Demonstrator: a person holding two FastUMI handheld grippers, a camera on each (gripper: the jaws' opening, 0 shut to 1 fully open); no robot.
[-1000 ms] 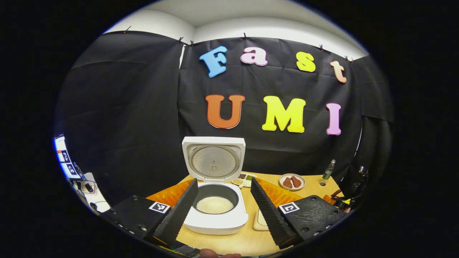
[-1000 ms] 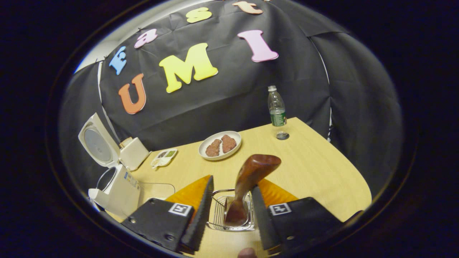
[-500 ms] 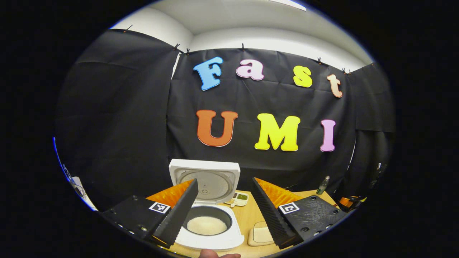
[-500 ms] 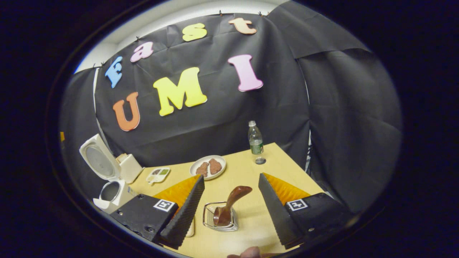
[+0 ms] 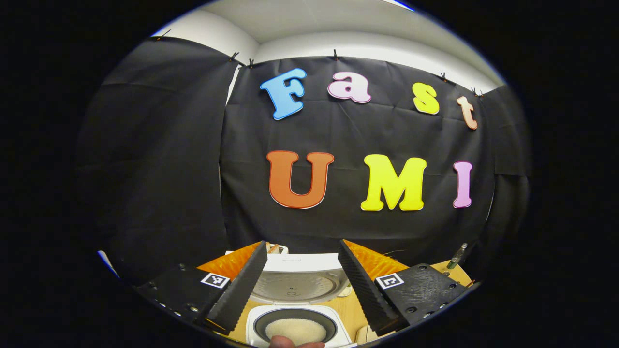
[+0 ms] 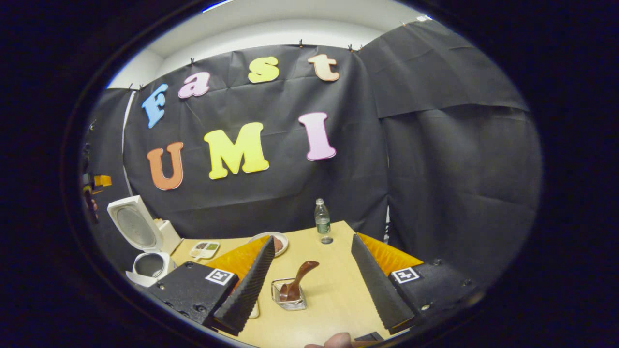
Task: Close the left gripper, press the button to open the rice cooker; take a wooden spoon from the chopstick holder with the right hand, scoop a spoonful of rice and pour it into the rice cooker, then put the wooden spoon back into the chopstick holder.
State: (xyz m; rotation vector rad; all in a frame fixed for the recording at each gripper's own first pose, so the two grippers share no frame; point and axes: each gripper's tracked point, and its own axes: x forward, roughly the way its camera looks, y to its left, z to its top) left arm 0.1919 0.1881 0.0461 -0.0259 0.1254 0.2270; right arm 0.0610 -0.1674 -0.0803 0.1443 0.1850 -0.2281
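Left tongs (image 5: 302, 282) are seen with fingers spread wide and nothing held between them, raised above the rice cooker (image 5: 296, 325); the cooker's lid (image 5: 296, 282) is found standing open behind the pot, and white rice (image 5: 296, 330) is observed in the inner pot directly below the gap between the fingers; a fingertip (image 5: 283, 342) of the person is noted at the bottom edge.

Right tongs (image 6: 312, 280) are likewise found parted and empty, held above the desk (image 6: 333, 295); from left to right in the right gripper view, the open rice cooker (image 6: 145, 251) is recorded at the desk's far left, a small divided tray (image 6: 204, 250) beside it, a plate (image 6: 279, 241) partly hidden by one finger, then the wire chopstick holder (image 6: 289, 297) with the wooden spoon (image 6: 299, 279) standing tilted in it, between the fingers but well apart from both; a water bottle (image 6: 321, 222) is recorded upright at the desk's far edge, a cap (image 6: 327, 240) lying just beside it.
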